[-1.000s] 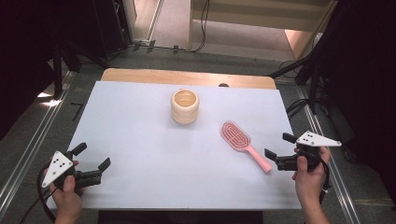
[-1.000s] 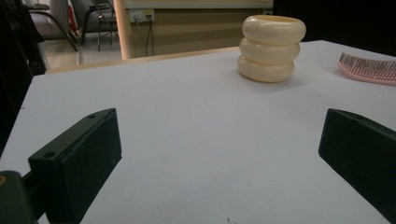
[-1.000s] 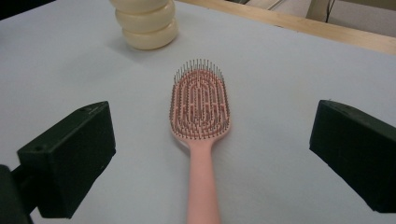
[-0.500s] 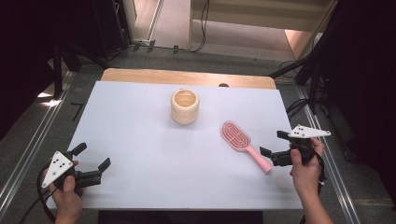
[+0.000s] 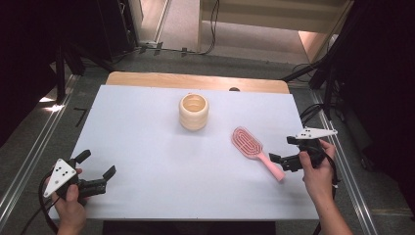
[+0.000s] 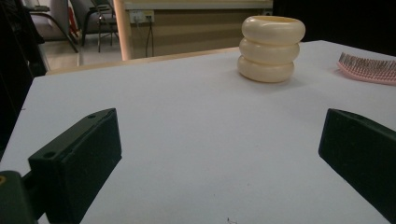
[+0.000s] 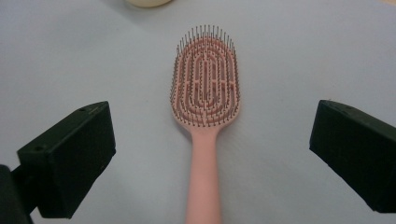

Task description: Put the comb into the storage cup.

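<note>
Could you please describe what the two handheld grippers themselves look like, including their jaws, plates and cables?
Both are black handheld tools with two blocky, flat-faced black jaws. The left gripper carries a light grey three-cornered plate marked with small dark dots, and a dark cable loops from it. The right gripper has a matching grey plate. No sleeves are visible on the forearms.

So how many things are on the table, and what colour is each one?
Pink: 1, the brush
Cream: 1, the cup
Total: 2
</note>
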